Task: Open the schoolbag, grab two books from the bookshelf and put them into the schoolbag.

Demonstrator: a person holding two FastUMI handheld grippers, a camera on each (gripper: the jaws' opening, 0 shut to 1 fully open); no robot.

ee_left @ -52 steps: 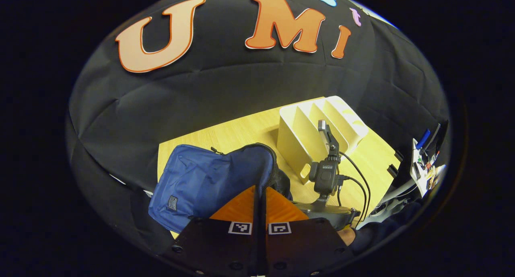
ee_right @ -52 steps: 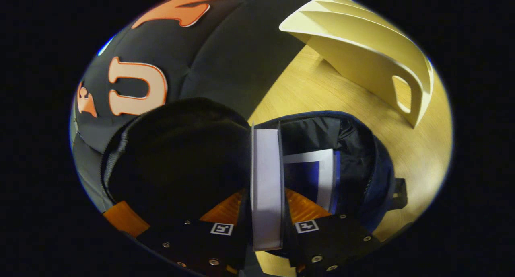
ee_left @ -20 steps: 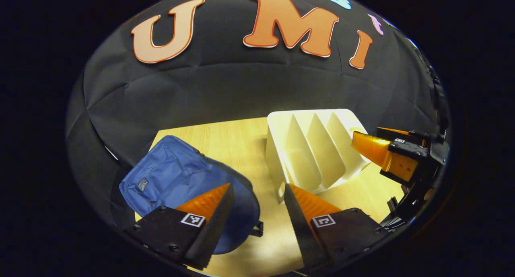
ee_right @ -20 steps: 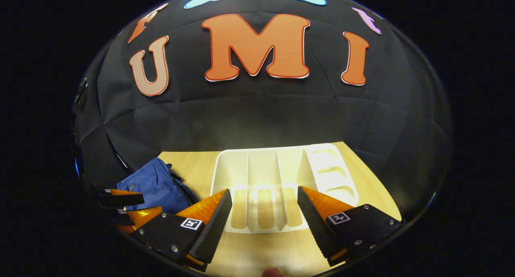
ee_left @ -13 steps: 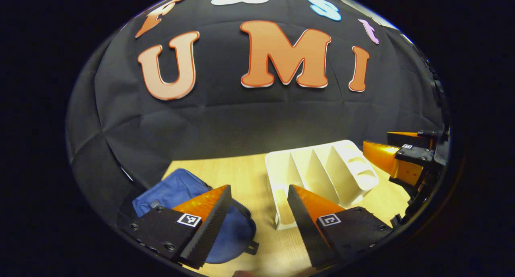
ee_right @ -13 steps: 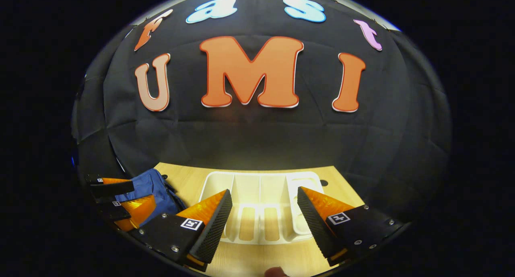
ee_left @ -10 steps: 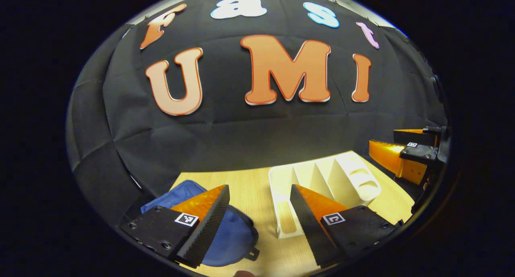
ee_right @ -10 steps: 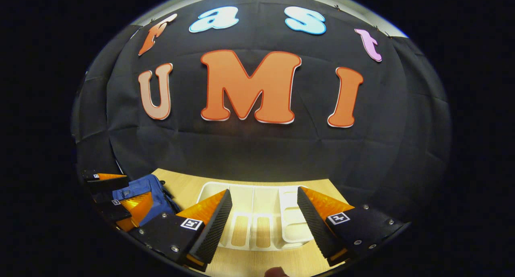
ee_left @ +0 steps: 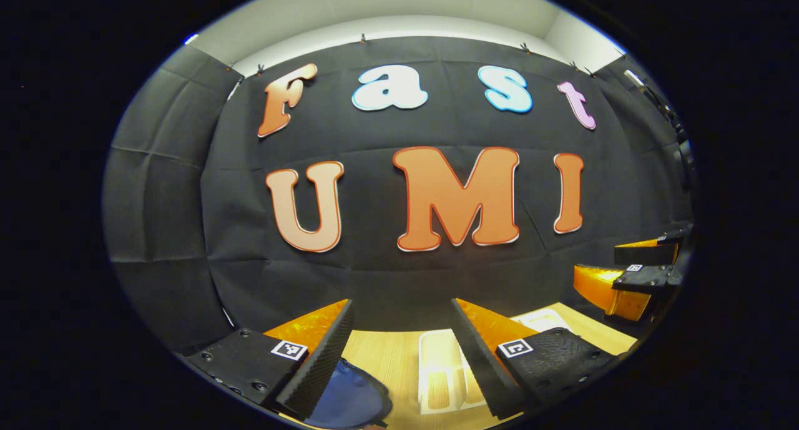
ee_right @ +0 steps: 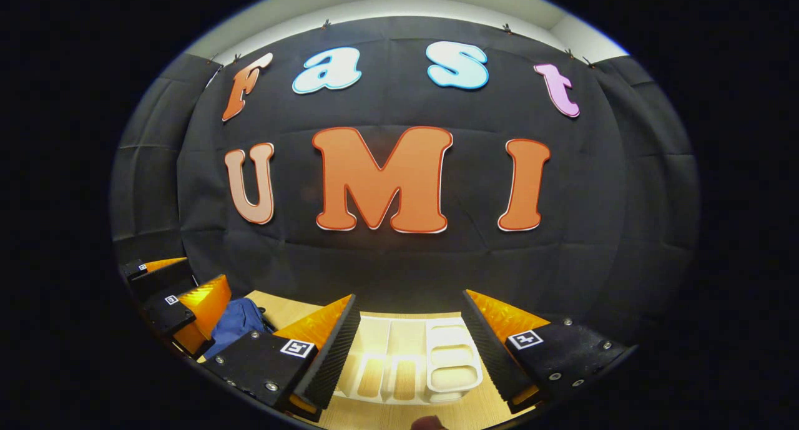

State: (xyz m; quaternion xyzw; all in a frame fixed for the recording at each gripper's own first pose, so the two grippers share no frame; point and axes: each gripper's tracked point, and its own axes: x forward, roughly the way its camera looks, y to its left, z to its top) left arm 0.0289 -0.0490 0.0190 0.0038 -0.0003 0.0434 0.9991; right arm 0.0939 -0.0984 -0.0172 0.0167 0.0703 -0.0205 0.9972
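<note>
Pale wooden surface (ee_right: 293,311) before a black cloth wall (ee_right: 399,268), bearing blue schoolbag (ee_right: 236,322) and white bookshelf (ee_right: 406,361); left tool (ee_left: 399,355) and right tool (ee_right: 409,349) both spread wide, empty.

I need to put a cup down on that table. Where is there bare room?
Bare wood shows between the schoolbag and the bookshelf, and right of the bookshelf toward the right gripper. The open left gripper crowds the near edge.

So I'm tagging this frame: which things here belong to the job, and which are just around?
Job:
schoolbag
bookshelf, slots look empty
left gripper, open
right gripper, open

Just around:
wooden table
booth wall
</note>
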